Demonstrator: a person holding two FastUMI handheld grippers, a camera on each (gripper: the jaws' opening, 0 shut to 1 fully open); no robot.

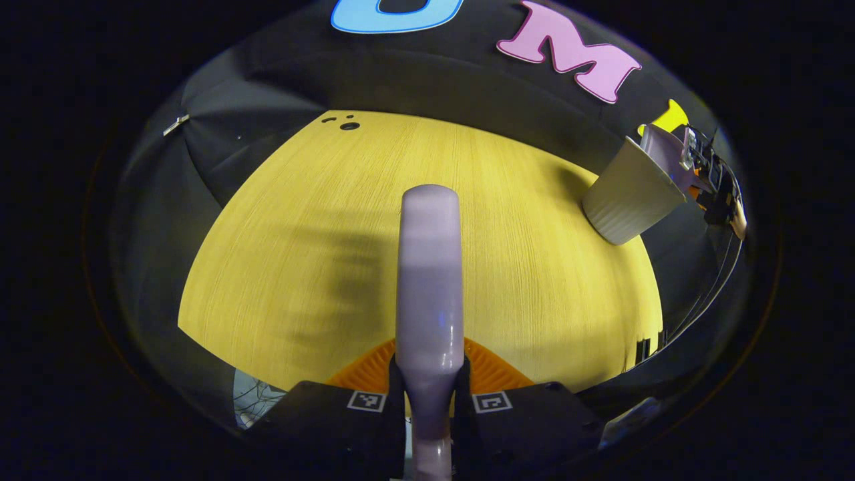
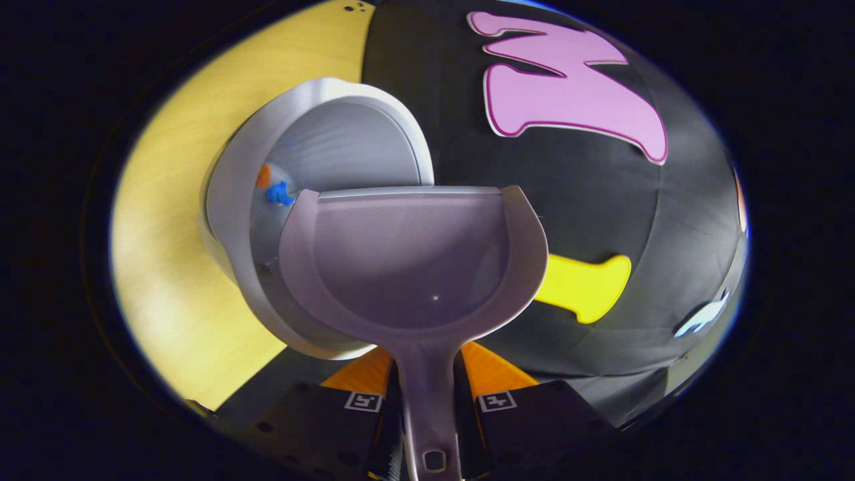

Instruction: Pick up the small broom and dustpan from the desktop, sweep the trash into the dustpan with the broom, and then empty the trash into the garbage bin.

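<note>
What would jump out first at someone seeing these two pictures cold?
In the right gripper view, the pale dustpan is in the middle, its handle clamped by the right gripper, its lip over the open garbage bin where blue and orange bits lie inside. In the left gripper view, the broom handle rises from the left gripper over the yellow desktop, with the bin at upper right.

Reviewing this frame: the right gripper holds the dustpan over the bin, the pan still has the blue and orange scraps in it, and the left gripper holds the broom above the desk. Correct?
Not quite: the dustpan is empty. The right gripper view shows the blue and orange scraps already inside the bin. The rest holds: the right gripper grips the dustpan's handle over the bin, and the left gripper holds the broom above the desk.
</note>
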